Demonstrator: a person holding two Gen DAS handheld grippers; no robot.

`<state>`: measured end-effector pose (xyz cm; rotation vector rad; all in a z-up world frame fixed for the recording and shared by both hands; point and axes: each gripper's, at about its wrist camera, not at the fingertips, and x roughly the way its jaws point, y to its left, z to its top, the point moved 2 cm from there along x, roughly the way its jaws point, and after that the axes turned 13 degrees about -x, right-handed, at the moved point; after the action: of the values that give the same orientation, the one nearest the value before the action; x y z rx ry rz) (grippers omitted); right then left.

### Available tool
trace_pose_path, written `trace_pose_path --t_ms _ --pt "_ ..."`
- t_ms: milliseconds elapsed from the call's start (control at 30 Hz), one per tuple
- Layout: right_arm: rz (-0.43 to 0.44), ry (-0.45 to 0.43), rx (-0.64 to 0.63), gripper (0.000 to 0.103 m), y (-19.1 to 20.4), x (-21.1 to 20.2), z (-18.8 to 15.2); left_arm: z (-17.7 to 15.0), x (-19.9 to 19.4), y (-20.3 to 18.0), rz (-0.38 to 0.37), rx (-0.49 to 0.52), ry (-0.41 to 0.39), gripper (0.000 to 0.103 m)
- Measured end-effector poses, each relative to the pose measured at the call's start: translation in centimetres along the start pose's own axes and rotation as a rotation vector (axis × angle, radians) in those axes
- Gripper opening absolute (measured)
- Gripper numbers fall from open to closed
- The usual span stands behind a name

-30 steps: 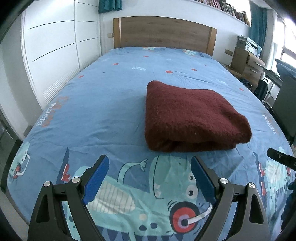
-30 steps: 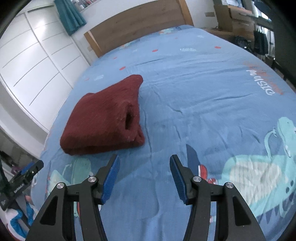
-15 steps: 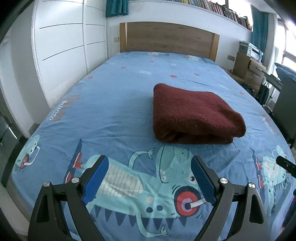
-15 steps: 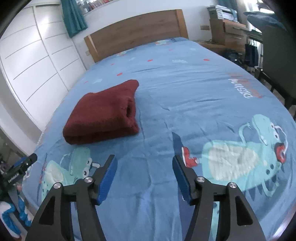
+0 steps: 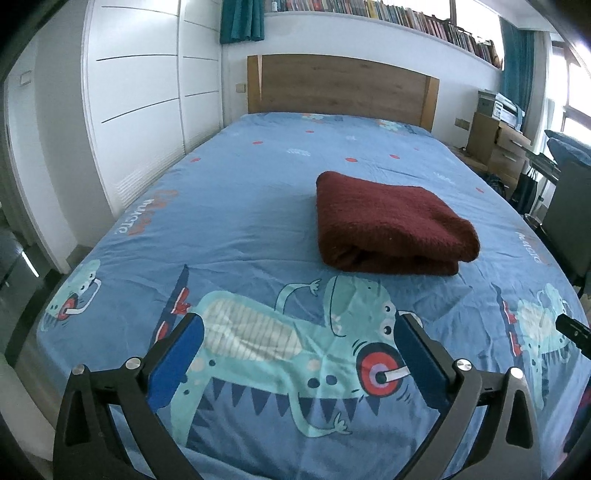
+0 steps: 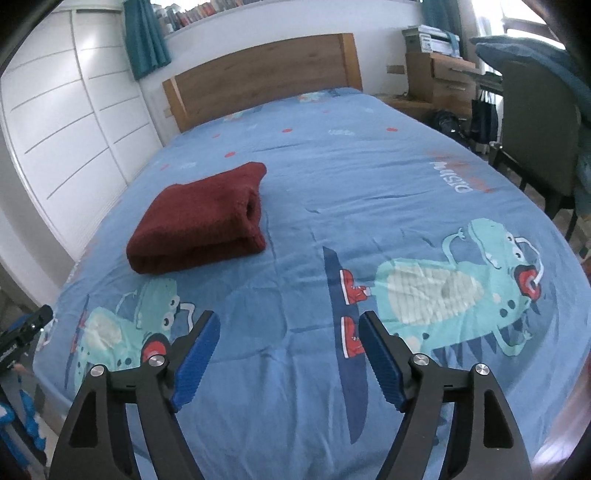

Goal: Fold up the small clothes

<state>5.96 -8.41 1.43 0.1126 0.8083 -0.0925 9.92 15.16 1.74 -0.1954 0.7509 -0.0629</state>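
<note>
dark red garment (image 5: 388,221) lies folded into a thick rectangle on the blue bed sheet (image 5: 258,206), roughly mid-bed, a bit toward the left gripper's right side. folded layers show at its near edge; in the right wrist view (image 6: 201,218) a rolled opening faces the cam at the bundle's right end. nothing touches it.

left gripper (image 5: 299,332) hangs over the foot end w/ jaws spread wide, nothing between them, blue pads (image 5: 177,354) over the dinosaur print (image 5: 291,354). well apart from the garment. right gripper (image 6: 289,325) is also wide apart and holds nothing, over the sheet near the foot, garment up and to its left, well apart. each gripper's tip peeks in at the edge of the other view – black bit at far right in the left wrist view, at far left in the right wrist view.

around: wooden headboard (image 5: 343,88) at the far end, white wardrobe doors (image 5: 136,110) along the left side of the bed, teal curtain (image 5: 242,20), a shelf of books (image 5: 388,13) high on the wall. on the other side – a wooden drawer unit (image 6: 439,79) w/ boxes stacked on top, a dark chair (image 6: 535,136) close to the bed edge, dark bags on the floor by it. between grippers and garment only bare sheet w/ light wrinkles.
</note>
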Motion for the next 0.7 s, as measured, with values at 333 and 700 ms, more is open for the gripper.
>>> trace_pose_path --t_ms 333,700 --pt "-0.064 -0.037 -0.018 0.085 0.4 -2.3 -1.3 -1.1 -1.8 0.6 0.021 0.004 -0.033 0.101" --pt "-0.144 -0.099 -0.054 0.103 0.7 -4.9 -1.8 -1.5 -4.3 0.6 0.012 -0.007 -0.077 0.101"
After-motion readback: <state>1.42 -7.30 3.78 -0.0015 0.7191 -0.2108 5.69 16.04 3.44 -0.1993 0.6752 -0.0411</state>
